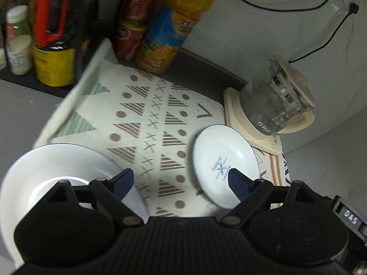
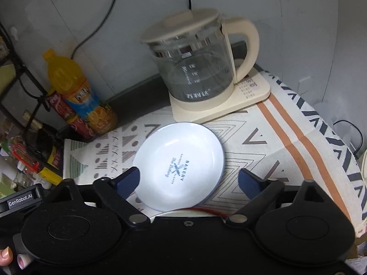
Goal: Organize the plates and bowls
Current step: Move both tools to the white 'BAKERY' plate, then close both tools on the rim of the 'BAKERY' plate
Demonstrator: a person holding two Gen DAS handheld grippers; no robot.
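Reading the right claw [image 2: 188,181] as nearer: the small BAKERY plate [image 2: 181,167] lies flat on the counter's patterned mat [image 2: 263,151], just before the kettle base [image 2: 220,103], between my wide-open, empty jaws. Left claw [image 1: 181,181] gapes empty too, large white plate [image 1: 57,169] at its left finger.

Open stretch of patterned cloth [image 1: 146,123] between large white plate [image 1: 62,171] at left and small printed dish [image 1: 226,162] at right; passage available there. Far edge blocked by orange juice bottle [image 1: 169,34] and red can [image 1: 135,23], touching side by side. Rack of bottles [image 1: 41,36] closing off the far left. Glass kettle [image 2: 195,66] on cream base [image 2: 220,100] just behind the small printed dish, limiting approach from the back. Wall [image 2: 68,11] directly behind, with black cords [image 1: 321,23] hanging.
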